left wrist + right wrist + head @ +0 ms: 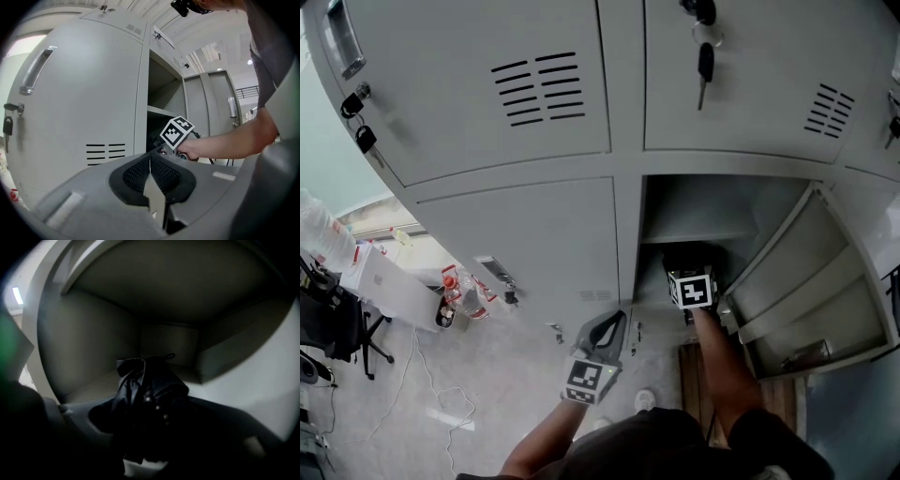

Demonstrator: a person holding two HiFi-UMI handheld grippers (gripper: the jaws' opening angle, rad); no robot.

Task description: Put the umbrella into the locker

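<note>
Head view: left gripper (pixel 612 328) is nearest, jaws together, empty, in front of a closed lower door. Right gripper (pixel 689 272) reaches into the open locker (pixel 712 202), its swung door (pixel 811 281) just beside the arm.

Left gripper view: pads meet, nothing held.

Right gripper view: jaws wide, black umbrella (pixel 149 385) between them inside the locker, apparently unsqueezed. Risk: fabric snags a jaw on withdrawal and the umbrella drags out.

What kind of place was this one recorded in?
Probably a locker area in an office or workshop: grey metal lockers with vented doors, keys hanging in a lock, and an office chair nearby.
</note>
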